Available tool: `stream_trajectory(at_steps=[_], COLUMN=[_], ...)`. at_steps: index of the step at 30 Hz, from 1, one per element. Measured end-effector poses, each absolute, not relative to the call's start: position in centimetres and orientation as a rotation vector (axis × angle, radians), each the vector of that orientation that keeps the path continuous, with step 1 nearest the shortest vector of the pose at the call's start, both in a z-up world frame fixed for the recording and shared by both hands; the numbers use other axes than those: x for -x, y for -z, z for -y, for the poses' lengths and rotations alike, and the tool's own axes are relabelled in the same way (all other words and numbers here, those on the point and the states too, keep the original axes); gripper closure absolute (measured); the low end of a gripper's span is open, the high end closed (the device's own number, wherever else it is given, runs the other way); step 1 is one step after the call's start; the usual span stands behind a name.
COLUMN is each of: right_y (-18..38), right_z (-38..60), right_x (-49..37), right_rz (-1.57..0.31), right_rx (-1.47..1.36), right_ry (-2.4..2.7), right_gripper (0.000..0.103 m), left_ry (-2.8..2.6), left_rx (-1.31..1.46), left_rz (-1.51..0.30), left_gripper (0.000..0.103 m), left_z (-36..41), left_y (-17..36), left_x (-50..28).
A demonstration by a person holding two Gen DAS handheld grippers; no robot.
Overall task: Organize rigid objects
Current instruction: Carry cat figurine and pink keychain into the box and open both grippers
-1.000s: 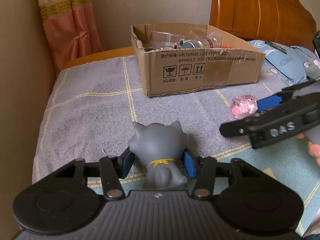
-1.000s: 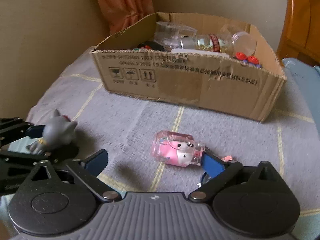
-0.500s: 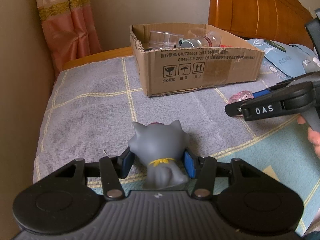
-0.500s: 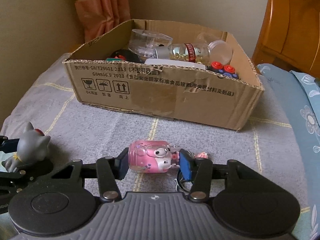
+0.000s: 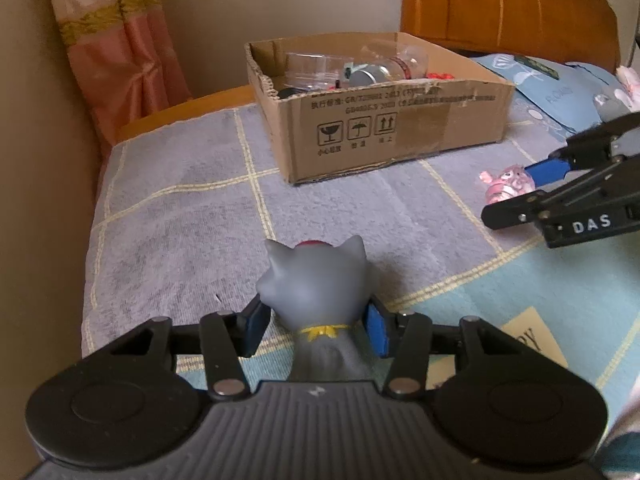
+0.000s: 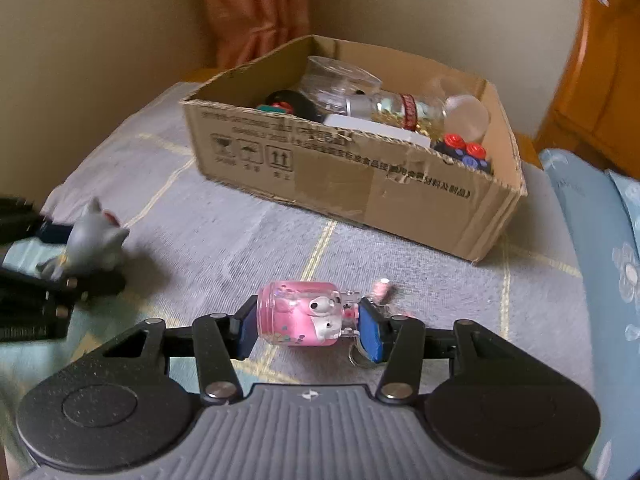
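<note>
My left gripper (image 5: 316, 330) is shut on a grey cat figurine (image 5: 318, 296), seen from behind with a yellow collar. The figurine also shows at the left of the right wrist view (image 6: 90, 240). My right gripper (image 6: 308, 326) is shut on a clear pink keychain bottle (image 6: 302, 314) with a small white figure inside, held above the blanket. That bottle also shows in the left wrist view (image 5: 508, 184), with the right gripper (image 5: 548, 188) around it. An open cardboard box (image 6: 360, 176), also in the left wrist view (image 5: 384, 136), holds several clear containers and small toys.
A grey checked blanket (image 5: 180, 216) covers the bed. A wooden headboard (image 5: 500, 4) and blue pillows (image 5: 560, 88) lie behind and right of the box. A pink curtain (image 5: 116, 40) and a beige wall stand at the left.
My right gripper closed on the pink bottle and lifted it off the blanket. My left gripper kept its hold on the cat figurine and rose slightly.
</note>
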State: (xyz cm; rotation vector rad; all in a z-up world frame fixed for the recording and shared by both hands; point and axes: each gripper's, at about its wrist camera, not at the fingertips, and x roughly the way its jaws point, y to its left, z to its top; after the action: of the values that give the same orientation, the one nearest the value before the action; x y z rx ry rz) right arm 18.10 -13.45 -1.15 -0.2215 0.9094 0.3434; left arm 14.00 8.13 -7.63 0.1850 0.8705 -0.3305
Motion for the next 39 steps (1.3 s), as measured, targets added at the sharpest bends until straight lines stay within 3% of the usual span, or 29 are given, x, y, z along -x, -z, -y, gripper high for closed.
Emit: stream_trajectory(at_steps=[9, 23, 34, 37, 39], right_y=[-2.7, -8.4, -11.6, -12.0, -12.0], right_z=[15.9, 17.3, 17.2, 17.0, 16.8], right_x=[-17.1, -19.2, -23.4, -24.3, -24.9], right_rz=[-0.899, -0.795, -0.742, -0.738, -0.741], right_rx=[0.245, 0.264, 0.281, 0.281, 0.279], right_ry=[-0.426, -0.478, -0.459, -0.459, -0.46], right_gripper=[0.048, 0.048, 0.048, 0.048, 0.048], left_ry=[0.391, 0.472, 0.431, 0.423, 0.425], left_rx=[-0.229, -0.296, -0.288, -0.256, -0.237], left_rz=[-0.895, -0.784, -0.769, -0.774, -0.768], left_gripper=[0.058, 0.058, 0.057, 0.051, 0.022], left_z=[-8.0, -4.3, -2.0, -2.1, -2.2], left_y=[3.8, -3.8, -4.0, -3.0, -2.5], left_x=[-14.0, -18.8, -26.4, -27.8, -28.3])
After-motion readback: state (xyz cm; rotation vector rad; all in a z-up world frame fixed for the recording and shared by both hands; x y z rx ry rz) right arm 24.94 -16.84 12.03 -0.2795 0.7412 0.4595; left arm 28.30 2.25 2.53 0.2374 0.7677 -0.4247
